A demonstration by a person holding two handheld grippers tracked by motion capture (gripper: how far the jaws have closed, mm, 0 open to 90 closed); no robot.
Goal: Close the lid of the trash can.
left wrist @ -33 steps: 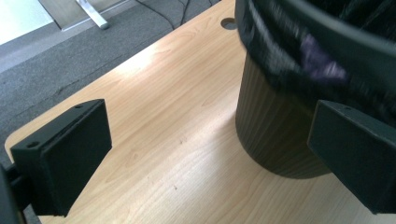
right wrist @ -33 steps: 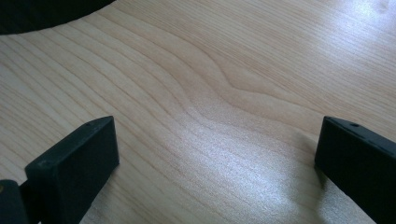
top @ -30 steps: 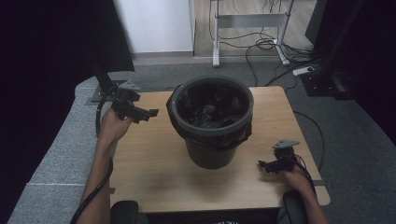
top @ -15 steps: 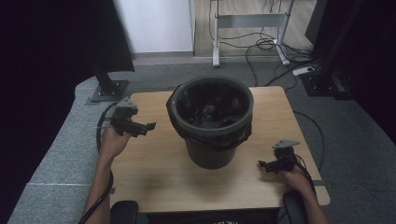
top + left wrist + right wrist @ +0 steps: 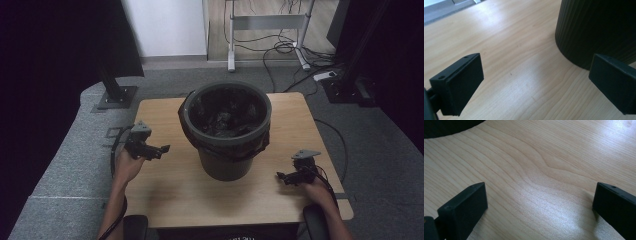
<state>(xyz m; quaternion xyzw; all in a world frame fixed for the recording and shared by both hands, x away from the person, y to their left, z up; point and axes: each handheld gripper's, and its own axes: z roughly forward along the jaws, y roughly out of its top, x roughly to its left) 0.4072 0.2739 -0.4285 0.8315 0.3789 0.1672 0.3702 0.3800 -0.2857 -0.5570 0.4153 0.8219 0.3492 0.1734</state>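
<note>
wooden surface (image 5: pixel 165 200), dark bin (image 5: pixel 226 131) standing mid-surface with a black liner. left tongs (image 5: pixel 159 150) have dropped lower, now beside the bin's left wall, spread wide. right tongs (image 5: pixel 283 176) unmoved right of the bin, also spread. likely lining up a grab.

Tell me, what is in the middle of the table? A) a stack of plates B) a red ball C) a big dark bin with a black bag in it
C: a dark ribbed bin lined with a black bag stands mid-table, between the open left tongs and the open right tongs.
</note>
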